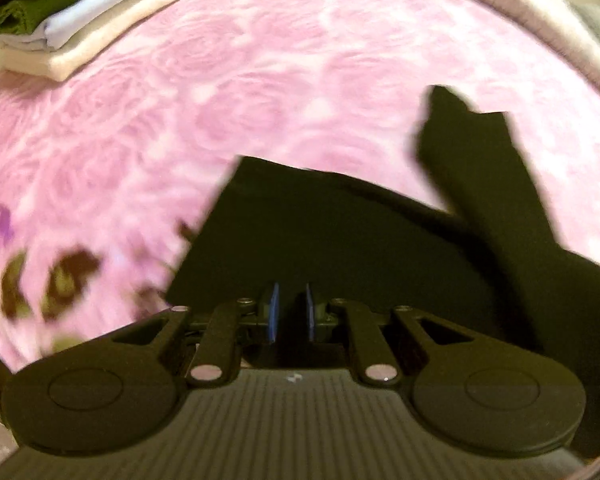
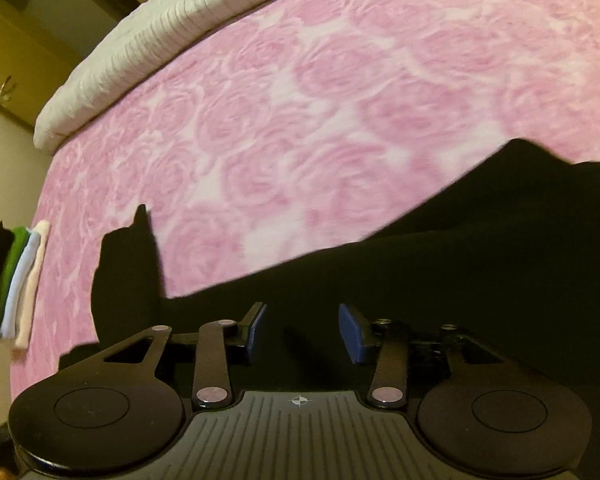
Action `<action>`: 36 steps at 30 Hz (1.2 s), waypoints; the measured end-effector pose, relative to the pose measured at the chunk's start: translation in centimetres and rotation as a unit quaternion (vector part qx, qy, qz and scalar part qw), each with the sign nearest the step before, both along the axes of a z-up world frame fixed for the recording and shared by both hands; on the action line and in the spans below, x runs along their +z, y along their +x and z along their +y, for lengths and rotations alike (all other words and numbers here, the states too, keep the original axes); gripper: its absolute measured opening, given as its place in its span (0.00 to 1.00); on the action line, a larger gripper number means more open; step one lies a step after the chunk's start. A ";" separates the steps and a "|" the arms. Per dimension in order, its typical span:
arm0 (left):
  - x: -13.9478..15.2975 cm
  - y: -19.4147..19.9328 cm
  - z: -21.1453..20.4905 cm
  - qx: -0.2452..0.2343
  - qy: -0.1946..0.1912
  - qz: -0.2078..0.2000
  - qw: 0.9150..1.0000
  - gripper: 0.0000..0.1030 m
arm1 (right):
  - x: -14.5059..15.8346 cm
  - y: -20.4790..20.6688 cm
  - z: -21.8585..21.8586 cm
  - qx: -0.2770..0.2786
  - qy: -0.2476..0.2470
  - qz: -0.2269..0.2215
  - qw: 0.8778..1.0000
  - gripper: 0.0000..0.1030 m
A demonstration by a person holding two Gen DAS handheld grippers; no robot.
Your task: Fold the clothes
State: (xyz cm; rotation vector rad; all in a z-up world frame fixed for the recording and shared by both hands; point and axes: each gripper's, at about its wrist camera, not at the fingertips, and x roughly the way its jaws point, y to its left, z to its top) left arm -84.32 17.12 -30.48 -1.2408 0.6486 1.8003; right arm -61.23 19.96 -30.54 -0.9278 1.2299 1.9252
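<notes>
A pink rose-patterned bed cover (image 2: 300, 92) is carrying everything. The black garment (image 1: 340, 240) is lying spread at its near side, one sleeve angled outward. A folded stack (image 1: 80, 12) is sitting at the cover's edge – well apart. Left claw (image 1: 291, 312) is showing a narrow gap, whether gripping cannot be told; right claw (image 2: 302, 332) is standing open over black cloth, holding nothing.

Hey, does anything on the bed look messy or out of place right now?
Only the black garment: it lies unfolded on the pink bedspread, one sleeve sticking out askew. The folded stack looks tidy.
</notes>
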 end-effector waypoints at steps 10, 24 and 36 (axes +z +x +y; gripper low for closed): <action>2.4 -6.1 0.4 0.078 0.045 -0.061 0.994 0.10 | -2.0 -6.6 1.3 -0.019 -0.078 0.074 0.994 0.43; 2.0 -7.9 -3.5 0.146 0.029 -0.116 0.982 0.10 | -2.1 -19.1 -1.6 0.149 0.026 0.134 0.979 0.02; 2.9 -8.7 -7.6 0.166 0.050 -0.145 0.974 0.13 | 0.7 -20.4 -20.4 0.441 0.120 0.030 0.889 0.47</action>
